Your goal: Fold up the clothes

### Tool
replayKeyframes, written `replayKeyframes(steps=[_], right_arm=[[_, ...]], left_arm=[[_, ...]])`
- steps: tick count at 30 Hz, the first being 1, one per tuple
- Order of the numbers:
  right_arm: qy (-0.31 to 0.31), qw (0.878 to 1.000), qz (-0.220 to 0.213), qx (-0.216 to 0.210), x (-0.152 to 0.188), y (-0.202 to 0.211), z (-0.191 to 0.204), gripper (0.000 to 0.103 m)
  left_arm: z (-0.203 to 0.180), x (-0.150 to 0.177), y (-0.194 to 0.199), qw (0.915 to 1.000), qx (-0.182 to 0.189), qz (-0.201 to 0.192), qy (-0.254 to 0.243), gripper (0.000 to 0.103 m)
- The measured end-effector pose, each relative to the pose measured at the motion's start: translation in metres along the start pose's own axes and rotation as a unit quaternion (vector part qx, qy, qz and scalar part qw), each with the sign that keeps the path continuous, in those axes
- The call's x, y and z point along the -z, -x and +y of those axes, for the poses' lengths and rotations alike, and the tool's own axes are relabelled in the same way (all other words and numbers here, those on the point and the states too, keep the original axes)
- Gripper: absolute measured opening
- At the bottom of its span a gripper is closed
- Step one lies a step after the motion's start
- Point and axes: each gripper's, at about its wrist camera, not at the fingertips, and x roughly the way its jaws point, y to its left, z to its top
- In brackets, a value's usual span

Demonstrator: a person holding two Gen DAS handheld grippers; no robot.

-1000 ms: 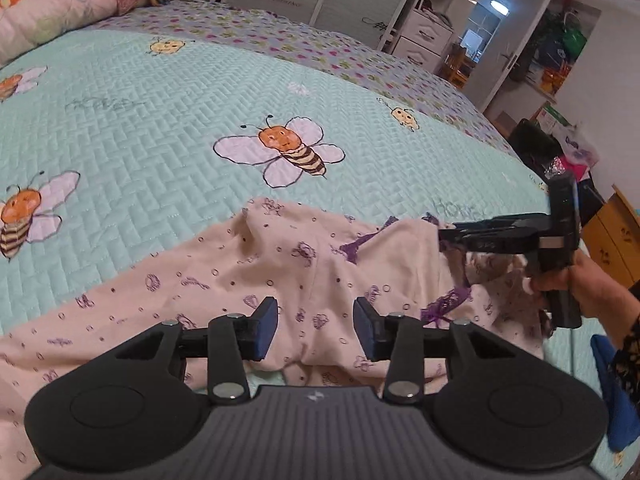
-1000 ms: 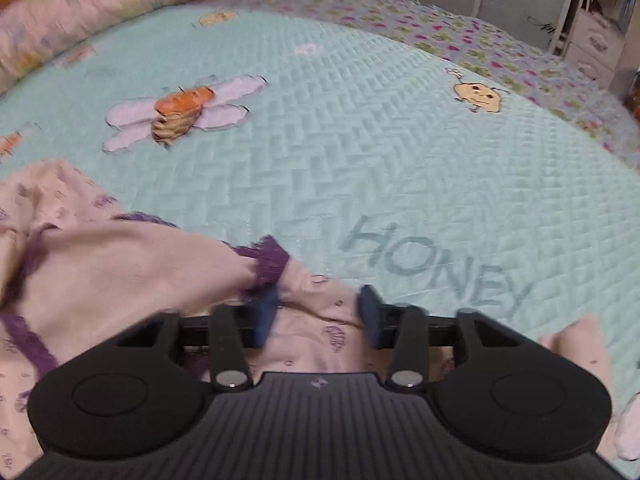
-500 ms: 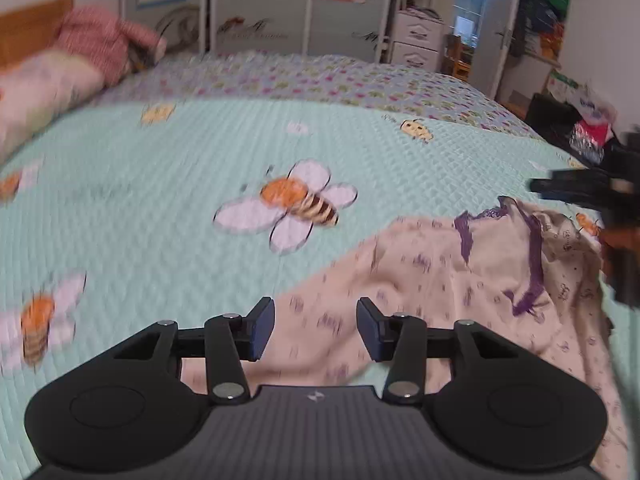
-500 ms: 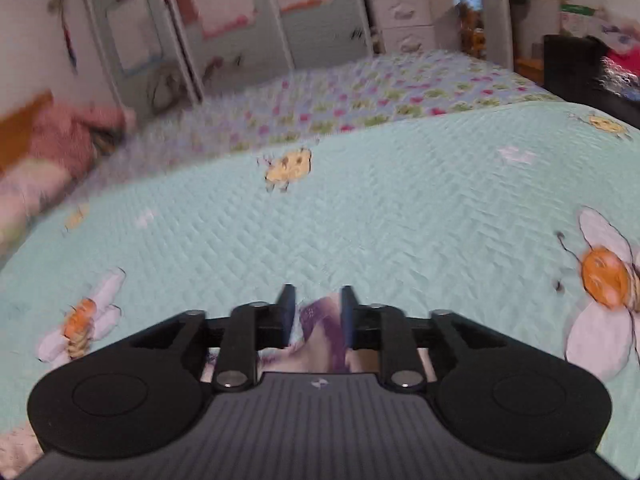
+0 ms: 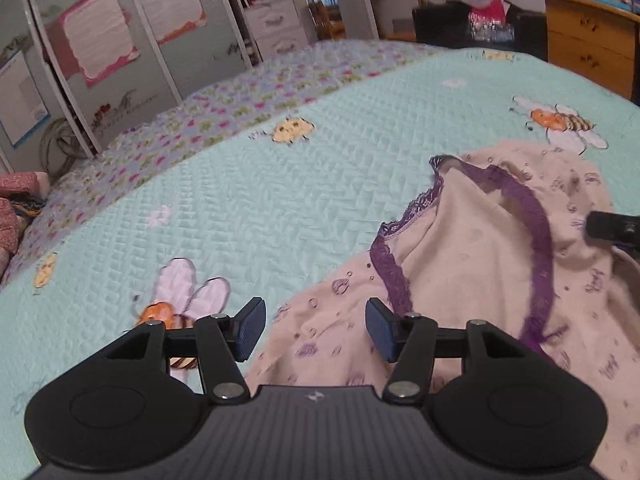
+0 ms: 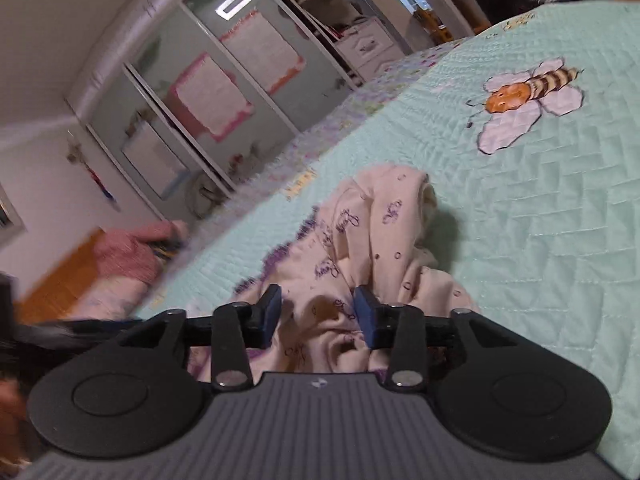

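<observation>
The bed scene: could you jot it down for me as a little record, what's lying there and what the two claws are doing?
surface: mint quilt with bee pictures
garment: pale pink printed garment, rumpled, lying on the quilt
trim: purple lace along its opening
left claw: jaws opening, over the garment's edge, gripping nothing
right claw: jaws opening, cloth between them, not pinched
folding: not yet neat
</observation>
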Motion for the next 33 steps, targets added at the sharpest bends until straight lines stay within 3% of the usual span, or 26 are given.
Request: replayKeyframes(steps=[3, 10, 13, 15, 19, 22, 29, 33], right_arm=[[-0.015, 1.0, 0.005, -0.021, -0.001, -0.001, -0.006, 0.05], [-0.04, 0.998, 0.013, -0.053, -0.005, -0.007, -0.015, 0.05], [-0.047, 0.997, 0.016, -0.061, -0.007, -0.01, -0.017, 0.05], [-0.049, 0.997, 0.016, -0.063, -0.008, -0.011, -0.017, 0.05], [-0.057, 0.996, 0.014, -0.068, -0.007, -0.011, -0.019, 0.05], [-0.059, 0.996, 0.014, -0.07, -0.005, -0.01, -0.021, 0.05], [-0.058, 0.996, 0.014, -0.069, -0.002, -0.008, -0.024, 0.05], [-0.058, 0.996, 0.014, -0.07, -0.002, -0.009, -0.025, 0.05]], left_arm=[[-0.004, -0.002, -0.011, 0.9999, 0.006, 0.004, -0.015, 0.058], [-0.01, 0.004, -0.03, 0.9968, 0.064, 0.044, -0.02, 0.057], [-0.008, 0.003, -0.032, 0.9945, 0.091, 0.051, -0.011, 0.038], [-0.006, 0.001, -0.031, 0.9936, 0.101, 0.05, -0.001, 0.013], [0.011, -0.008, -0.018, 0.994, 0.099, 0.022, 0.042, 0.009], [0.033, -0.017, -0.009, 0.9896, 0.106, 0.004, 0.097, 0.009], [0.067, -0.035, -0.025, 0.982, 0.076, 0.009, 0.173, 0.005], [0.071, -0.066, -0.043, 0.9881, -0.018, 0.02, 0.152, 0.004]])
